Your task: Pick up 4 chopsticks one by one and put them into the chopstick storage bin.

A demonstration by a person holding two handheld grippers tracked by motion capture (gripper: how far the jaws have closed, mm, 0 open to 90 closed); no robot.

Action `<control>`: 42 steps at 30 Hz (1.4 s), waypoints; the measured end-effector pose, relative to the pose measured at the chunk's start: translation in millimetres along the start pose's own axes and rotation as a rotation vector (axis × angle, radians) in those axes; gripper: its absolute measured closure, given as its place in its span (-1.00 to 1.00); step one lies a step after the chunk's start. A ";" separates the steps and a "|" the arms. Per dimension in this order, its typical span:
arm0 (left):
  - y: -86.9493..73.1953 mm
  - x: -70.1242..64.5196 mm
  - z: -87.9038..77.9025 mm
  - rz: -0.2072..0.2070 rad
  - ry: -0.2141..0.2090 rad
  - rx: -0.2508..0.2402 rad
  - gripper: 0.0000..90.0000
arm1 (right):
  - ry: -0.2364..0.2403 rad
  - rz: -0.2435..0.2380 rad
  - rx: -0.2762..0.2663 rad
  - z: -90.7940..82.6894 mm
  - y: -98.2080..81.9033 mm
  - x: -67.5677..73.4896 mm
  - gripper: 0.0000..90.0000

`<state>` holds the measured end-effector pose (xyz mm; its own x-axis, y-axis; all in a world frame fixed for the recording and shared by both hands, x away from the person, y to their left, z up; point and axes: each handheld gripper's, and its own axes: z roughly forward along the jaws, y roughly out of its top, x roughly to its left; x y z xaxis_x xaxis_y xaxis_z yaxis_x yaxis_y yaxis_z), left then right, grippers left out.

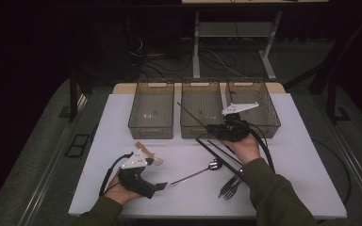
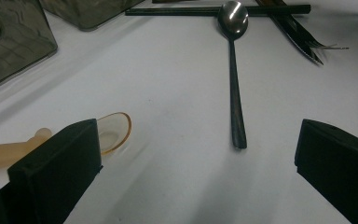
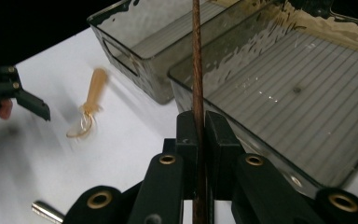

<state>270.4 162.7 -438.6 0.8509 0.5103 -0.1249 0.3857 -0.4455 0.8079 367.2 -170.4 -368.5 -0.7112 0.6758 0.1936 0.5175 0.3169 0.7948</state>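
Right gripper (image 3: 198, 135) (hand raised) clamps brown chopstick (image 3: 197, 70) over middle bin (image 1: 201, 115).

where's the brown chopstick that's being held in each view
High view: the brown chopstick slants up and left from the right hand-held gripper, over the middle bin.
Left gripper view: I cannot pick it out; the dark sticks along the top edge lie on the table.
Right gripper view: it runs straight up the centre, pinched between the jaws.
Shared landmark: the amber plastic spoon on the white table.
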 end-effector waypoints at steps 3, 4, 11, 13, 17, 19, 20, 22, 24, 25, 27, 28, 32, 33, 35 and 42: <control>0.0 0.2 0.4 -0.003 0.001 0.003 -1.00 | 0.003 0.008 -0.008 3.5 6.2 0.2 0.87; 0.0 0.2 0.5 -0.004 0.001 0.002 -1.00 | 0.002 0.013 -0.012 4.6 8.1 0.5 0.87; 0.1 0.1 0.7 -0.007 0.002 0.003 -1.00 | 0.011 0.025 -0.029 13.6 24.0 3.3 0.87; 0.1 0.2 0.7 -0.007 0.002 0.003 -1.00 | 0.012 0.026 -0.035 16.4 29.4 4.4 0.87; 0.2 -0.1 1.1 -0.008 -0.002 0.004 -1.00 | 0.011 0.029 -0.045 22.2 40.4 6.0 0.87; 0.4 -0.7 1.8 -0.009 -0.003 0.001 -1.00 | 0.011 0.026 -0.042 26.0 45.8 7.1 0.87; 0.5 -0.8 1.9 -0.007 -0.004 0.001 -1.00 | 0.008 0.028 -0.044 28.1 48.6 8.0 0.87; 0.6 -0.8 2.1 -0.007 -0.006 0.001 -1.00 | 0.008 0.027 -0.044 31.6 54.1 9.2 0.87; 0.7 -0.9 2.2 -0.007 -0.008 0.000 -1.00 | 0.002 0.021 -0.049 35.5 59.7 10.5 0.87; 0.8 -0.7 2.2 -0.004 -0.008 0.000 -1.00 | -0.001 0.025 -0.049 39.0 65.6 12.8 0.87; 1.1 -0.9 2.3 0.002 -0.010 0.002 -1.00 | -0.003 0.023 -0.051 41.1 68.6 14.2 0.87; 1.3 -1.1 2.3 0.004 -0.011 0.004 -1.00 | -0.002 0.020 -0.051 43.2 71.6 15.6 0.87; 1.4 -1.5 3.1 0.009 -0.014 0.002 -1.00 | -0.009 0.015 -0.061 53.6 84.0 21.6 0.87; 1.4 -1.5 2.9 0.010 -0.015 0.003 -1.00 | -0.006 0.013 -0.063 56.6 87.0 23.5 0.87; 1.4 -1.8 3.3 0.003 -0.013 -0.004 -1.00 | -0.008 0.010 -0.065 63.3 93.0 27.1 0.87; 1.5 -2.0 3.3 0.006 -0.018 -0.003 -1.00 | -0.026 0.011 -0.068 89.4 109.5 33.3 0.87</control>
<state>270.4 158.6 -439.0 0.8596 0.4940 -0.1304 0.3796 -0.4466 0.8102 442.7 -53.7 -326.4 -0.6927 0.6963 0.1877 0.4909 0.2646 0.8300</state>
